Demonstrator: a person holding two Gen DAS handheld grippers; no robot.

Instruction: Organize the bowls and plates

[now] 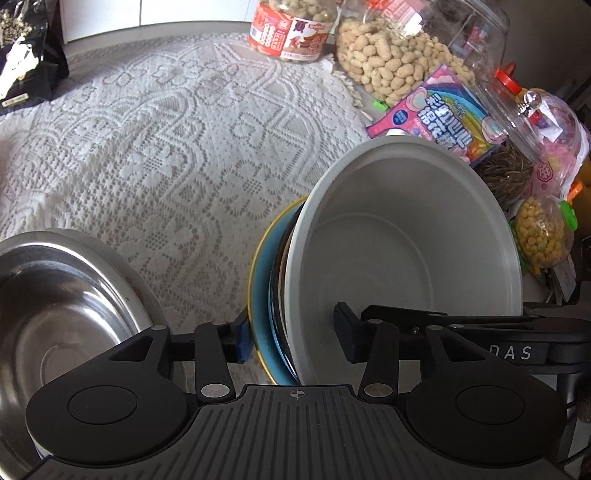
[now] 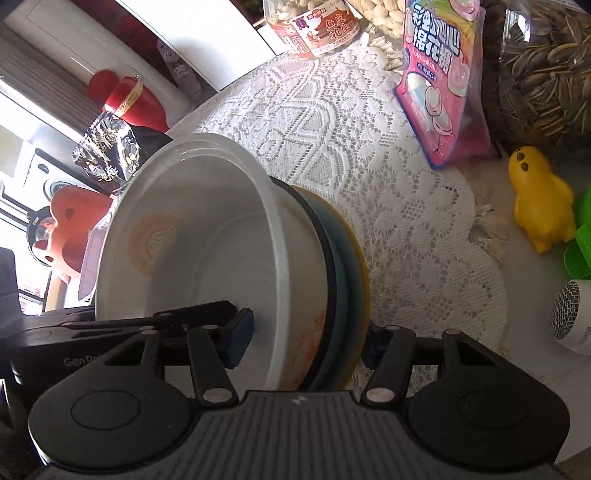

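Note:
A stack of dishes stands tilted on its edge on the lace cloth (image 1: 166,147): a white bowl (image 1: 406,240), a dark plate (image 1: 277,295) and a yellow-rimmed blue plate (image 1: 261,295). My left gripper (image 1: 295,338) is open around its near rim. One pad is by the blue plate's underside, the other inside the bowl, off its wall. My right gripper (image 2: 310,343) straddles the white bowl (image 2: 207,240) and blue plate (image 2: 351,266) from the other side. Its inner pad stands slightly off the bowl's wall, and its outer finger is mostly hidden behind the plates. A steel bowl (image 1: 55,295) sits at the left.
Peanut jars (image 1: 388,62), a red-labelled jar (image 1: 291,29) and a pink marshmallow bag (image 1: 439,114) crowd the far right. A black snack bag (image 1: 26,55) lies at the far left. A yellow duck toy (image 2: 539,199) and a white mesh-topped object (image 2: 572,317) stand to the right.

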